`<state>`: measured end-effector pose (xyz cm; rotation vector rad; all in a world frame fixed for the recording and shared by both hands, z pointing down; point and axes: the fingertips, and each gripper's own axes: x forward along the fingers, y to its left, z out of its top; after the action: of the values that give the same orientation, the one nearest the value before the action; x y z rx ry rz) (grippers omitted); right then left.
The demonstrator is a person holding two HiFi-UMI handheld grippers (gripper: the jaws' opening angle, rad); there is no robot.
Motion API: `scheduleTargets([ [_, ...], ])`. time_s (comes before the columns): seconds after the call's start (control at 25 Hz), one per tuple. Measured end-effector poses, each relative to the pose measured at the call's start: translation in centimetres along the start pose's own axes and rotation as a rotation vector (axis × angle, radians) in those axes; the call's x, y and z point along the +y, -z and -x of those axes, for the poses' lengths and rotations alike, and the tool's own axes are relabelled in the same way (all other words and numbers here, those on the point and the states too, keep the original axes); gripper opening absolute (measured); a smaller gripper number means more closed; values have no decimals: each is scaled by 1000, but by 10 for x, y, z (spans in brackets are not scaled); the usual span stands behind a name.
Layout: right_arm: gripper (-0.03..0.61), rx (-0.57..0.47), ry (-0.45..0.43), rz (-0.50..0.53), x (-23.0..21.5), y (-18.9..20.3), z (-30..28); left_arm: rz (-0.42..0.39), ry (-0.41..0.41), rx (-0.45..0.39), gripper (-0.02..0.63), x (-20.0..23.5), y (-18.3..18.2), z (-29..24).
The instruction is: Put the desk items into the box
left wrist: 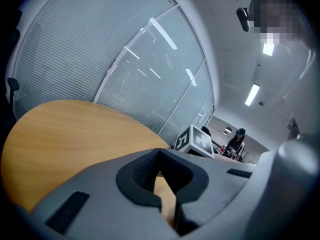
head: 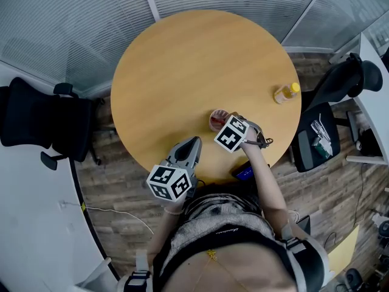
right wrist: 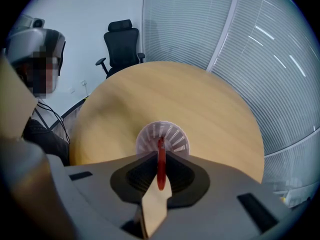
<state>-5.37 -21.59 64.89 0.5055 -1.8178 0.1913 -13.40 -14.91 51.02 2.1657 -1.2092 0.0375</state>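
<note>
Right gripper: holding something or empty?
Holding: the right gripper is shut on a thin red piece pinched between its jaws.

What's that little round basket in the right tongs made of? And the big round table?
Basket: probably moulded plastic. It has a thin, even white wall cut with slots, and a glossy red rim. The right tongs are shut on that rim.
Table: a wood look, with a smooth, matt, honey-coloured top. Whether it is solid wood or laminate can't be told.
</note>
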Motion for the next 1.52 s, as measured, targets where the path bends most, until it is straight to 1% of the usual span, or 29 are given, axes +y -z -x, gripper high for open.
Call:
scheduleTargets([
  [0.32, 61, -20, -6, -13, -1, -1, 0, -2, 4, 1, 2, -3, -1, -1],
  [0.68, 64, -66, -3, -22, -2, -1, 2, -4, 2, 2, 2, -3, 0, 0],
  [0.92, 109, -103, -7, -39, -3, -2, 8, -7, 6, 4, 2, -6, 0, 0],
  [1.24, 121, -159, -17, -74, -3, 2, 13, -14, 15, 1, 2, -11, -1, 0],
  [1.52, 121, -244, -5, -129, -8, 1, 30, -20, 18, 1, 2, -16, 0, -2],
])
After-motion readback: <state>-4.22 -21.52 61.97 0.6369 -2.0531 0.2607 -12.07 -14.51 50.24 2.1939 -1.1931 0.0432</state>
